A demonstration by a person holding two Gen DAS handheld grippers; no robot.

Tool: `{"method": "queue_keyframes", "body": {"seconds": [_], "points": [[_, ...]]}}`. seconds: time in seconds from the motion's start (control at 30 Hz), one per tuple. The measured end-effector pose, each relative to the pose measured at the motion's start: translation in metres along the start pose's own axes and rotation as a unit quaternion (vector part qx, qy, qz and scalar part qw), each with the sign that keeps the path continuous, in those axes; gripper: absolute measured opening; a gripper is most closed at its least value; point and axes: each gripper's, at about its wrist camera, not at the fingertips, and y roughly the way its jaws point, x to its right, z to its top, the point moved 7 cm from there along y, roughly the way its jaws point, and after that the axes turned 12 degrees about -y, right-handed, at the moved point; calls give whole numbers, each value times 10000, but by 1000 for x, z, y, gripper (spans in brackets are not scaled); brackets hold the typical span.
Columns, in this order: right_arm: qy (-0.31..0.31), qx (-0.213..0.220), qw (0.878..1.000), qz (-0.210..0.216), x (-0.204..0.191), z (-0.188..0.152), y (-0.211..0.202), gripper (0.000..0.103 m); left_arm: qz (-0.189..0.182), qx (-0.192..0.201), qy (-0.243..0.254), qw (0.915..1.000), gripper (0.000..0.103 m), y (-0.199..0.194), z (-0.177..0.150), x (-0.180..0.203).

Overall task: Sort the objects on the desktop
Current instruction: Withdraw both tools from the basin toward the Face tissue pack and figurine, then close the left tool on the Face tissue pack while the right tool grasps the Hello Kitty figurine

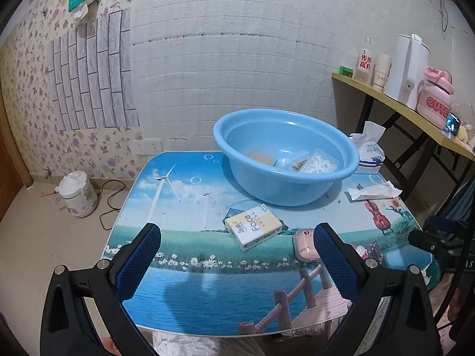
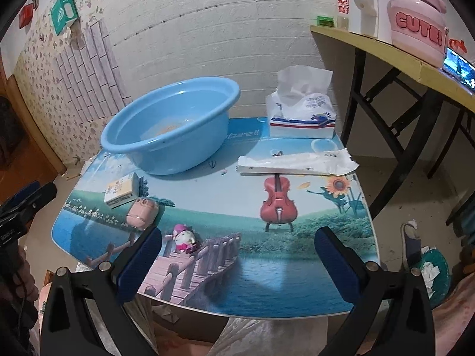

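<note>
A blue basin (image 1: pixel 285 157) stands at the back of the picture-printed table (image 1: pixel 190 290) and holds a clear box (image 1: pixel 314 164) and a tan item (image 1: pixel 260 157). In front of it lie a yellow-white tissue pack (image 1: pixel 252 230) and a pink case (image 1: pixel 304 246). The right wrist view shows the basin (image 2: pixel 169 130), the pack (image 2: pixel 121 194), the pink case (image 2: pixel 141 213), a small pink-white doll (image 2: pixel 184 238) and a torn white wrapper (image 2: pixel 297 164). My left gripper (image 1: pixel 237 264) is open and empty above the near table. My right gripper (image 2: pixel 237 264) is open and empty above the front edge.
A soft tissue pack (image 2: pixel 301 115) stands at the table's back right. A yellow side table (image 2: pixel 394 56) to the right carries a pink jug (image 2: pixel 417 20), a kettle and a bottle. A pot (image 1: pixel 77 194) with a cable sits on the floor, left.
</note>
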Motion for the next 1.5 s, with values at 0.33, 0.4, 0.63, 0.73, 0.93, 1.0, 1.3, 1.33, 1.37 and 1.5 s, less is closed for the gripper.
{"method": "queue_keyframes", "body": {"seconds": [0.33, 0.4, 0.63, 0.73, 0.93, 1.0, 1.3, 1.33, 1.37, 1.5], "points": [[-440, -163, 9978, 464, -36, -11, 22, 85, -14, -230, 0, 9997, 103, 16, -12, -3], [-501, -181, 9975, 465, -40, -13, 26, 84, -15, -285, -3, 9996, 103, 20, -15, -4], [-737, -363, 9954, 498, -53, -20, 47, 82, -20, -405, -11, 9992, 103, 31, -18, -6], [-837, -387, 9949, 412, -55, -18, 55, 82, -16, -436, 10, 9990, 103, 35, -19, -8], [-946, -464, 9938, 344, -57, -15, 70, 82, -12, -594, -15, 9982, 103, 49, -22, -12], [-1010, -522, 9930, 325, -59, -15, 77, 82, 15, -645, 6, 9979, 103, 54, -24, -13], [-1219, -534, 9906, 302, -62, -10, 89, 51, 64, -794, 6, 9968, 103, 75, -29, -15], [-1192, -520, 9911, 288, -60, -8, 89, 46, 63, -808, 1, 9967, 103, 76, -29, -15], [-1163, -512, 9915, 274, -58, -8, 88, 42, 66, -825, -2, 9966, 103, 78, -30, -15], [-979, -543, 9935, 201, -42, -7, 88, 32, 82, -882, 1, 9961, 103, 85, -32, -13]]}}
